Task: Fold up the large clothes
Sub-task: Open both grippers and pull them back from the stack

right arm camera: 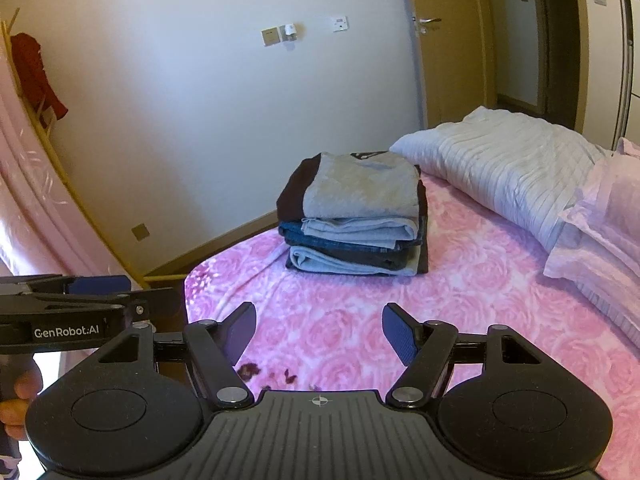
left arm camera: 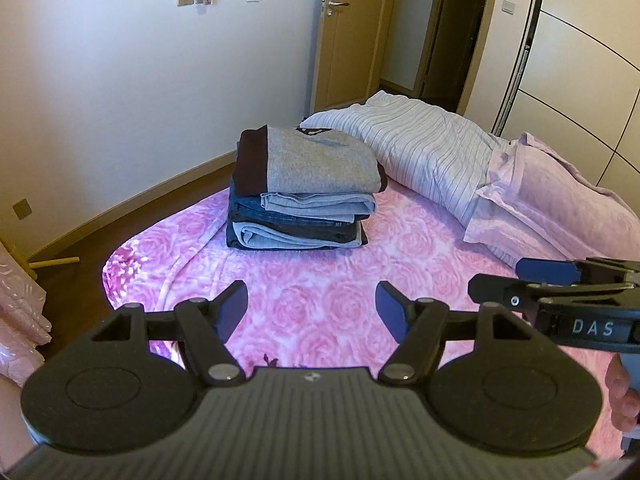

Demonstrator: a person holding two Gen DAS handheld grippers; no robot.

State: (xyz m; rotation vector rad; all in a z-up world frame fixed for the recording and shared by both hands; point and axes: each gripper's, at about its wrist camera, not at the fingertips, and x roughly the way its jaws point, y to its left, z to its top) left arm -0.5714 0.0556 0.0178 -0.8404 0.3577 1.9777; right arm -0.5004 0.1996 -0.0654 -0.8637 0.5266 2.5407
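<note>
- Because the folded garments had been squared and laid one on another, the stack of clothes (left arm camera: 300, 192) stood as a compact block on the far part of the bed (left arm camera: 320, 280), near its left edge and well apart from both claws.
- Top layer: a grey sweatshirt (left arm camera: 320, 160) with a dark band at its left end; beneath it lay alternating pale and dark denim pieces (left arm camera: 296, 224), their folded edges turned toward the cameras, an arrangement that probably kept the pile level.
- Beside the stack, to its right and seemingly touching its far corner, lay a striped quilt (left arm camera: 432, 148), and beyond that a pale pink pillow (left arm camera: 532, 200); both occupied the head side of the bed and were judged to be bedding, not items to fold.
- Foreground: the rose-patterned bedspread (right arm camera: 340, 320) was bare between stack and claws, leaving a flat working area for a next garment; none was visible.
- Left claw (left arm camera: 312, 312): jaws spread wide, holding nothing, poised over the near bedspread.
- Right claw (right arm camera: 319, 332): likewise spread and empty, level with its partner, which appeared edge-on at the left of the right wrist view.
- Judgement: the folding appeared finished or paused between garments.
</note>
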